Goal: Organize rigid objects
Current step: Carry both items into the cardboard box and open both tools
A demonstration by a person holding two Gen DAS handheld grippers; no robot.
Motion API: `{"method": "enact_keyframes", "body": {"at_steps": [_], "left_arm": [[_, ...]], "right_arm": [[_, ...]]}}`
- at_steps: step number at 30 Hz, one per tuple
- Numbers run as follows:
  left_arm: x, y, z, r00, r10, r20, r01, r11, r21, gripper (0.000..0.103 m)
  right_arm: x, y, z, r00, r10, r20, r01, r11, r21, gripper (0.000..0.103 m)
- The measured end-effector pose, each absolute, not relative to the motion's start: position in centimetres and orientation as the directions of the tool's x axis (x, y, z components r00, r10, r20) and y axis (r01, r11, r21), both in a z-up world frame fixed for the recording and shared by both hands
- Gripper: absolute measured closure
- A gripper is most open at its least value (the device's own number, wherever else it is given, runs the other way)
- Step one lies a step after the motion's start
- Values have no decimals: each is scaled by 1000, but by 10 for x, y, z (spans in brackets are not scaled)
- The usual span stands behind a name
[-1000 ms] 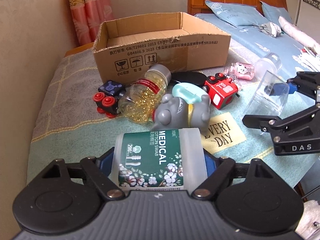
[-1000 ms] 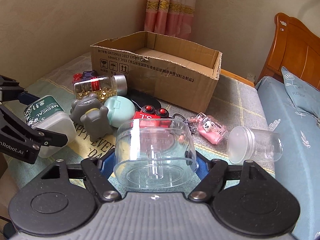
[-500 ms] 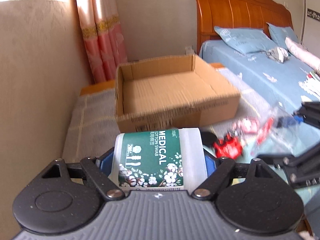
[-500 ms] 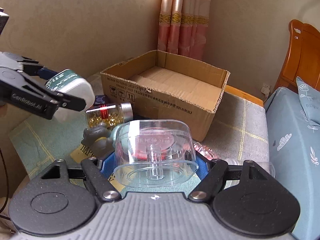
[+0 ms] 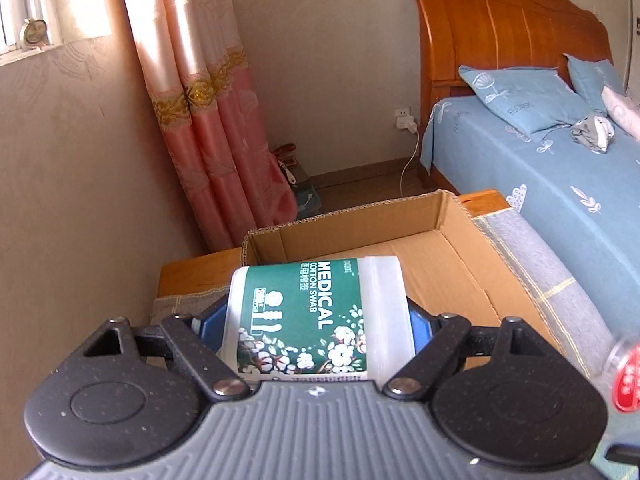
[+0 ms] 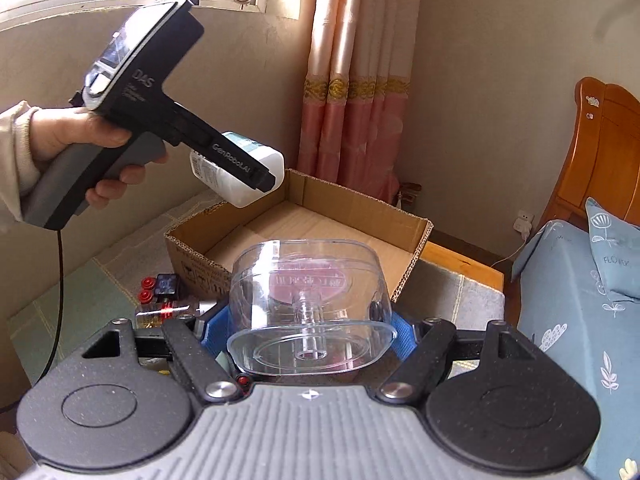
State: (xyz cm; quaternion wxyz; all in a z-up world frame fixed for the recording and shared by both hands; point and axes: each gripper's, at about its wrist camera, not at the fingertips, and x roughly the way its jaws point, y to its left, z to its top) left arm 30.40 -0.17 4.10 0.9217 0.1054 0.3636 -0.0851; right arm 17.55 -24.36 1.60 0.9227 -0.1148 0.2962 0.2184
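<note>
My left gripper [image 5: 316, 324] is shut on a white cotton swab box [image 5: 316, 316] with a green "MEDICAL COTTON SWAB" label. It holds the box in the air over the near left part of the open cardboard box [image 5: 452, 256]. In the right wrist view the left gripper [image 6: 264, 180] and the swab box [image 6: 244, 176] hang above the cardboard box's [image 6: 412, 264] left corner. My right gripper [image 6: 310, 332] is shut on a clear plastic container [image 6: 308, 304], held above the table just in front of the cardboard box. The cardboard box's visible floor is bare.
Small toys and a pill bottle [image 6: 160, 292] lie on the cloth-covered table left of the cardboard box. A pink curtain [image 5: 208, 120] and wall stand behind. A bed [image 5: 560, 176] with blue bedding is to the right. A red-marked clear thing [image 5: 624, 376], blurred, shows at the right edge.
Both grippers have risen off the table and moved forward toward the cardboard box, each still holding its object. The left gripper now hangs over the box's edge.
</note>
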Motion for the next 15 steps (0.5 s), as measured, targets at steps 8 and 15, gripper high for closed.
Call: {"method": "enact_keyframes", "body": {"at_steps": [8, 15], "left_arm": [[361, -10, 18, 709, -35, -704, 196, 969, 150, 20], [367, -10, -2, 701, 9, -713, 184, 964, 193, 16]], "right_arm": [[193, -247, 21, 732, 308, -607, -454, 886, -98, 22], [209, -241, 23, 721, 297, -627, -453, 886, -101, 22]]}}
